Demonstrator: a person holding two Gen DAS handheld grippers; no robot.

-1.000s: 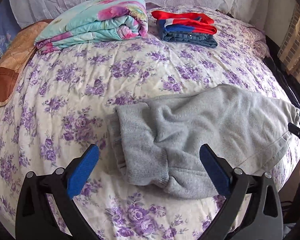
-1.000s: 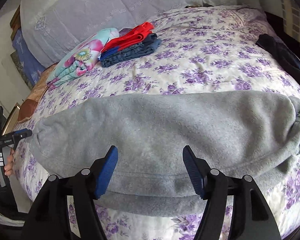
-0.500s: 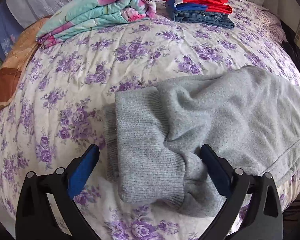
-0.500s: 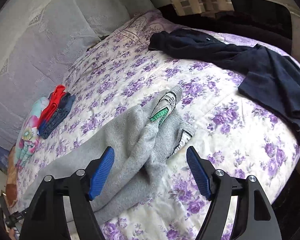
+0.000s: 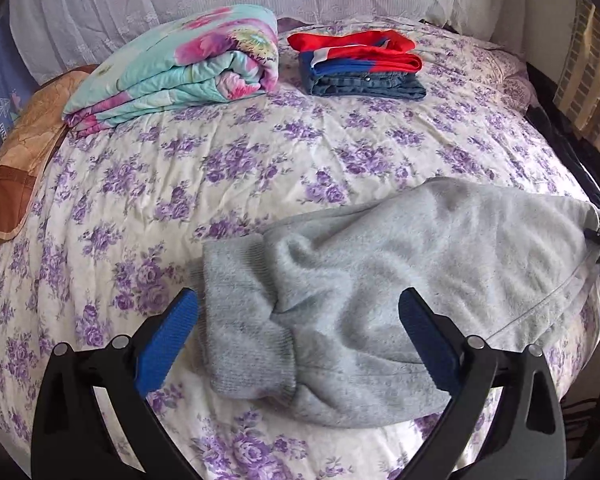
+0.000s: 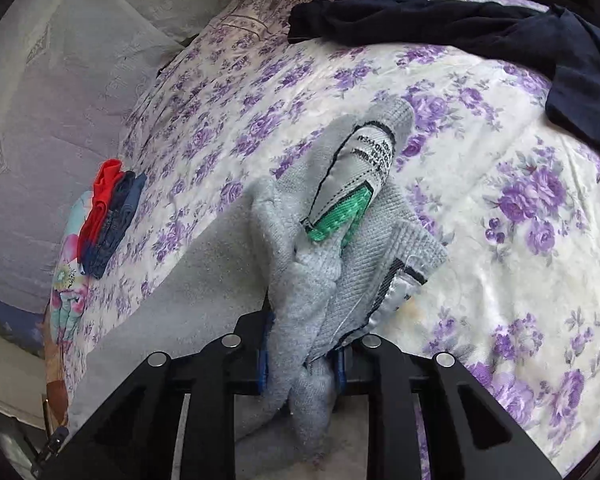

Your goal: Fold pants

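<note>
Grey fleece pants (image 5: 380,300) lie across the near part of the bed (image 5: 260,152) in the left wrist view, cuffs between the spread blue pads of the left hand-held gripper (image 5: 298,334), which grips nothing. Beyond the pants the flowered sheet lies bare up to a rolled floral quilt (image 5: 180,68) and a folded clothes stack (image 5: 360,64) by the pillows.

The right wrist view shows the right hand-held gripper (image 6: 300,364) clamped on the pants' bunched waistband (image 6: 352,216), label showing. A dark garment (image 6: 500,36) lies beyond the pants.
</note>
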